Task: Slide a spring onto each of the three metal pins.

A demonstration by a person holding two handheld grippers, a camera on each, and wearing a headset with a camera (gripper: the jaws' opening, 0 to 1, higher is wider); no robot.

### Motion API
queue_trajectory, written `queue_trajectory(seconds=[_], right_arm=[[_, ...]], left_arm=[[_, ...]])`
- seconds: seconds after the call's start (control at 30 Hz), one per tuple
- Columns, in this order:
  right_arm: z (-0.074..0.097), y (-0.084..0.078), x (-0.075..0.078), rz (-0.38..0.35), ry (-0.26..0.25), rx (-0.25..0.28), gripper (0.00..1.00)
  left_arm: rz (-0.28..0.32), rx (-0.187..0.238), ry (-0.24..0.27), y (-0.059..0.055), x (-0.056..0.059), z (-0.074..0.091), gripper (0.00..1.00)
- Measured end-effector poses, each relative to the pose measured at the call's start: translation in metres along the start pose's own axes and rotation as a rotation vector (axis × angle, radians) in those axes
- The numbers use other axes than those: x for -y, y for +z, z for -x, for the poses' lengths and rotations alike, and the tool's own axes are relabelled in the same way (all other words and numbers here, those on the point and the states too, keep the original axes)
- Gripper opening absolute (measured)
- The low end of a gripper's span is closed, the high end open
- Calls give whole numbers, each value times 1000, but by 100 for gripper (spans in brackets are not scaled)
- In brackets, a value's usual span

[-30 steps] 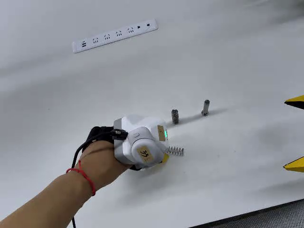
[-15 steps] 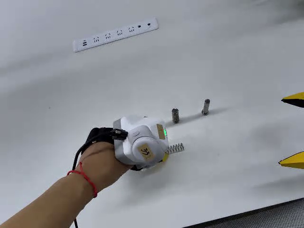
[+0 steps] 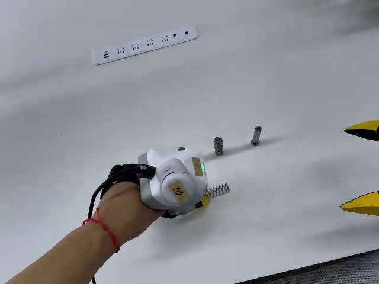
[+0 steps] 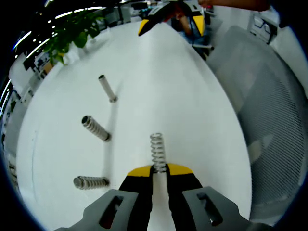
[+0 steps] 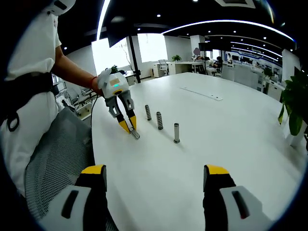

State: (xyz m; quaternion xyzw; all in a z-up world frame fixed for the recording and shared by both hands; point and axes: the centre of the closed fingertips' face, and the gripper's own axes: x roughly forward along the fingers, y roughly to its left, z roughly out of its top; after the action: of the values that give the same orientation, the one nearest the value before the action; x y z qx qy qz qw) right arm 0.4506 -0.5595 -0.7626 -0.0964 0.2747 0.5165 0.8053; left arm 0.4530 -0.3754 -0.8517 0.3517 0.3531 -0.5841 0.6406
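Note:
My left gripper [image 3: 204,196] is shut on one end of a steel spring [image 3: 217,190], which sticks out level just above the white table. In the left gripper view the spring [image 4: 157,151] runs forward from between the yellow tips [image 4: 159,168]. Three upright pins stand beyond it: a bare pin [image 4: 107,88] [image 3: 256,135], a pin wearing a spring [image 4: 96,128] [image 3: 218,145], and another sprung pin [image 4: 90,182]. My right gripper [image 5: 155,171] stands open with nothing in it, far to the right of the pins [image 3: 361,165], facing the bare pin [image 5: 176,133].
A white power strip [image 3: 144,44] lies at the far left of the table [image 3: 284,71]. The table's front edge [image 3: 331,260] runs close under the right gripper. A grey mesh chair [image 4: 269,120] stands beside the table.
The left gripper has rolled slightly and dipped with the spring still in it. The right gripper's yellow tips have edged a little further left into the head view.

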Motion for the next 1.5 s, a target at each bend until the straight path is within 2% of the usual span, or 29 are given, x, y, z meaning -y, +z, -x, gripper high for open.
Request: queue_trajectory(seconds=[0.2,0.37,0.53,0.67,0.8,1.0,1.13,1.23,1.5], right_arm=[[-5,9,-6,-3,13,8,83],[-9,27,-12,-19,24,46,81],[-15,50,-21,-26,45,91,78],[-22,71,-29,-58,72,138,70],[-27,87,-33,-82,86,181,66],[-34,112,-39,-167,117,241,49],[-38,122,-39,-217,124,259,38],[-40,129,-42,-252,142,271,30],[-45,132,-49,-270,174,252,25]], left_arm=[[22,38,0,7,5,5,11],[51,97,11,18,7,14,10],[90,174,31,34,6,27,10],[126,260,50,51,5,41,10],[145,321,73,64,4,55,10],[167,439,98,88,3,76,10],[181,510,112,103,1,90,10],[188,548,118,111,0,97,10],[198,605,126,122,0,106,10]])
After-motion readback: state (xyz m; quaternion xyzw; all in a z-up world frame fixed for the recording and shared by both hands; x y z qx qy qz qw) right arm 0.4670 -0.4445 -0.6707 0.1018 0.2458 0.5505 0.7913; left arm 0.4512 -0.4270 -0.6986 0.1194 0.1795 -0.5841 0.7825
